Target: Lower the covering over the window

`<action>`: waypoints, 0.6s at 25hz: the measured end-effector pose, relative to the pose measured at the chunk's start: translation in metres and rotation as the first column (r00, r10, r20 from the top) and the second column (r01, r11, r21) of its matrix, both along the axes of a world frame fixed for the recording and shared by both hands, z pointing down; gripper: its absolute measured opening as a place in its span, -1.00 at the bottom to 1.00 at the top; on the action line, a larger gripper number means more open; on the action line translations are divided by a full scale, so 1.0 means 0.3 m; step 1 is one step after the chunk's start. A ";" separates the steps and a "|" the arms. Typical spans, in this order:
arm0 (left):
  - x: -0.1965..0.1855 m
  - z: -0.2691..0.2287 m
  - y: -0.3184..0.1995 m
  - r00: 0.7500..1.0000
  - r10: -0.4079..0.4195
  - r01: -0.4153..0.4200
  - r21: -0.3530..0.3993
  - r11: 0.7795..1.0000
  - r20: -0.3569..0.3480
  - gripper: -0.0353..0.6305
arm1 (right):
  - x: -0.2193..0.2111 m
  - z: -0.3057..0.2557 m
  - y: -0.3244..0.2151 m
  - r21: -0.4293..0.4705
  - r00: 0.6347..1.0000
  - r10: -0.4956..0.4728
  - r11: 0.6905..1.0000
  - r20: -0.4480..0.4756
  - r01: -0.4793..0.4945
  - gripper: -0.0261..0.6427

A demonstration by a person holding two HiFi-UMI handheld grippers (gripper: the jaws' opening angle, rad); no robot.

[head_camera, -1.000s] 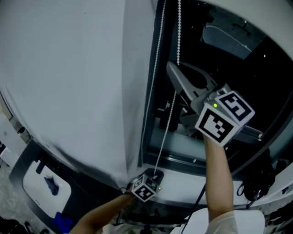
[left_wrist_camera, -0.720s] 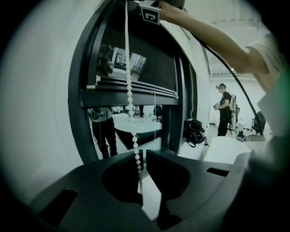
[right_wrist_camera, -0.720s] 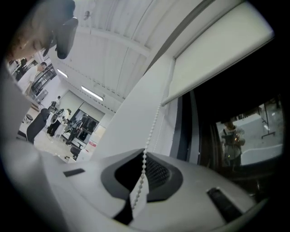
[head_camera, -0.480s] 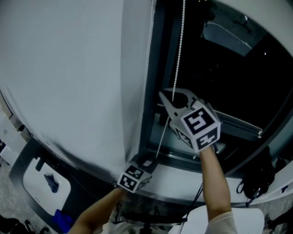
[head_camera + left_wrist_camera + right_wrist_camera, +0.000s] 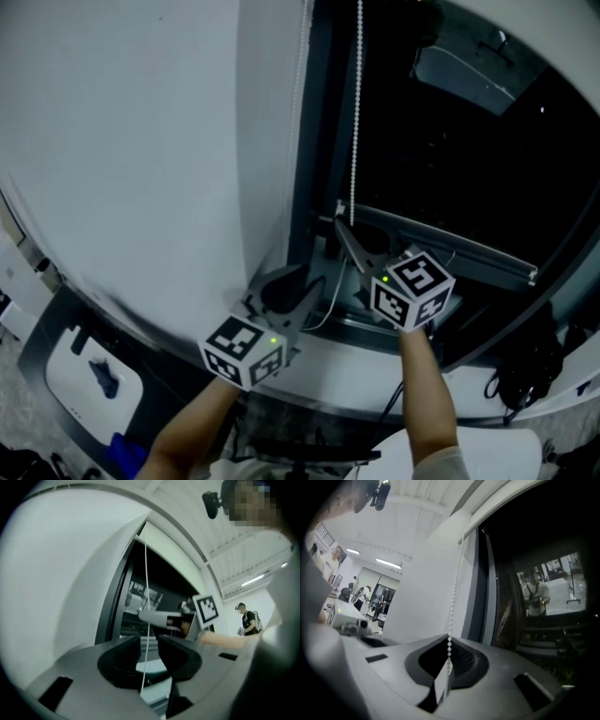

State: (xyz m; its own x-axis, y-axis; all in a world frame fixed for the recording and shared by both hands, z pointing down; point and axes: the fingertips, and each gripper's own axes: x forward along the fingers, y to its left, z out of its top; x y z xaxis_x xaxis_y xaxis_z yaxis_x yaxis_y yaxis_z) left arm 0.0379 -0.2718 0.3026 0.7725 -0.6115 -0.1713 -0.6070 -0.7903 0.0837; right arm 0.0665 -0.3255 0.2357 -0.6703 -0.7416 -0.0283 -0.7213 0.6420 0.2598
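The bead chain hangs straight down the upper middle of the head view, in front of the dark window. Its long axis is vertical, so any pull that lowers the covering has to run down along that line. The right gripper meets the chain at mid-frame, and in the right gripper view it is closed tight on the chain, which rises from its tips. The left gripper sits just below and to the left, near the window's lower edge. In the left gripper view its jaws have just been opening. A strand of the chain runs up through the gap, but the pads do not press on it. I judge the right gripper to be carrying the pull, while the left is free to take a new hold. For that hold to be useful it would need to be higher up the strand than the right gripper's. The covering lies above the top edge of the head view, and I cannot tell how far down it has come.
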 end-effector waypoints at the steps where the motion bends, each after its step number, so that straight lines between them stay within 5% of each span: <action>1: -0.005 -0.077 0.005 0.999 0.006 -0.005 0.029 1.000 -0.034 -0.58 | -0.001 -0.003 0.003 0.005 1.000 0.002 1.000 -0.007 -0.002 -0.91; 4: -0.005 -0.254 -0.002 0.997 0.012 -0.005 0.091 0.996 -0.075 -0.53 | -0.007 -0.005 0.012 0.014 1.000 0.006 1.000 -0.017 -0.005 -0.91; 15: 0.089 -0.448 -0.083 0.999 -0.038 0.034 0.173 0.984 0.015 -0.48 | -0.032 -0.001 0.041 0.013 1.000 -0.011 1.000 -0.009 0.011 -0.91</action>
